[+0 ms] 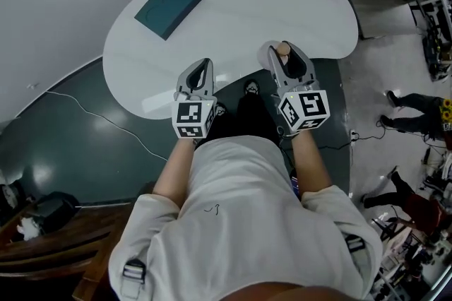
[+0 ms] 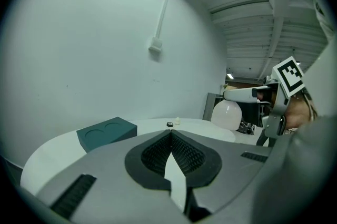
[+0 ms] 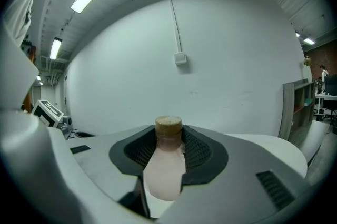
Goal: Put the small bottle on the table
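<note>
Although the head view showed both grippers side by side over the near edge of the white rounded table (image 1: 233, 17), it gave only the tan cap of the small pale-pink translucent plastic bottle (image 1: 283, 49), poking out at the tips of the right gripper (image 1: 282, 46). The right gripper view showed the rest. The bottle (image 3: 164, 165) lay along the jaws with its cap toward their tips, and the dark ribbed pads (image 3: 197, 149) pressed on its neck and shoulder from both sides, so the jaws stood wide and clamped on it. The body was milky and rounded, widening toward the camera. Whether the bottle touched the tabletop could not be told from any view. The left gripper (image 1: 203, 65) was seen in its own view with its jaws closed tip to tip and nothing between them. Beyond them on the table sat a dark teal rectangular block with two round recesses (image 2: 107, 132), and farther back a small dark round piece (image 2: 169, 124) just beside a small pale piece (image 2: 177, 121).
</note>
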Tool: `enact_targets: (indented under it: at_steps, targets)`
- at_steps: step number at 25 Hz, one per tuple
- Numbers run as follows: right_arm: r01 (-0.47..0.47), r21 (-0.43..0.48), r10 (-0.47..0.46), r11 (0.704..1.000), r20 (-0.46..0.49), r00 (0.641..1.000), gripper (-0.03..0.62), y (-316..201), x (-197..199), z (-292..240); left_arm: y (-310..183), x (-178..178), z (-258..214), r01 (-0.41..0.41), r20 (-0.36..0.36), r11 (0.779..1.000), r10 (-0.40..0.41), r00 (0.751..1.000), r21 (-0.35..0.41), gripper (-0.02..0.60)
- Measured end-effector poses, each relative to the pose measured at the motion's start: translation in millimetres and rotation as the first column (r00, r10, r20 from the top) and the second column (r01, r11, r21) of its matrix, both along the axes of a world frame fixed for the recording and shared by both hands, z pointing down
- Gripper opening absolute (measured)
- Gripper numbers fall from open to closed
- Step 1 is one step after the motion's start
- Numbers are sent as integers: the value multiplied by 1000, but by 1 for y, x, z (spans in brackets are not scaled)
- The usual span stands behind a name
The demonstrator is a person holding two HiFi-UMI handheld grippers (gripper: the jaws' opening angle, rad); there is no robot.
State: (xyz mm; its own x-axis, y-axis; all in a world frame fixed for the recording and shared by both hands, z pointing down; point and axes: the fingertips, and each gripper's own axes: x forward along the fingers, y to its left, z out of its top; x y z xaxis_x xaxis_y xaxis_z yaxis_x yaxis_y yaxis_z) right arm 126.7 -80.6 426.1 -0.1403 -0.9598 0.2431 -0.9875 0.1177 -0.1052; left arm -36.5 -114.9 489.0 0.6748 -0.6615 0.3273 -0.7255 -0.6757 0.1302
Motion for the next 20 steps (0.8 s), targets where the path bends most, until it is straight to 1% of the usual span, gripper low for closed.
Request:
enact_targets:
  at_steps: [6, 11, 17, 20]
  targets:
    - [40, -29, -40, 999, 9, 999, 138, -39, 1, 21, -23, -11, 22, 61, 28, 998, -60, 998, -34, 12]
    - [98, -50, -96, 994, 26, 995, 138, -77, 7, 35, -45, -8, 36, 112, 55, 992, -109, 993, -57, 12]
    - [178, -98, -175, 979, 35, 984, 138, -123, 9, 59, -70, -5, 55, 169, 100, 980, -158, 982, -108, 12]
    - [210, -116, -208, 971, 29, 978, 138, -146, 14, 69, -84, 1, 63, 188, 111, 974, -175, 978, -129, 12]
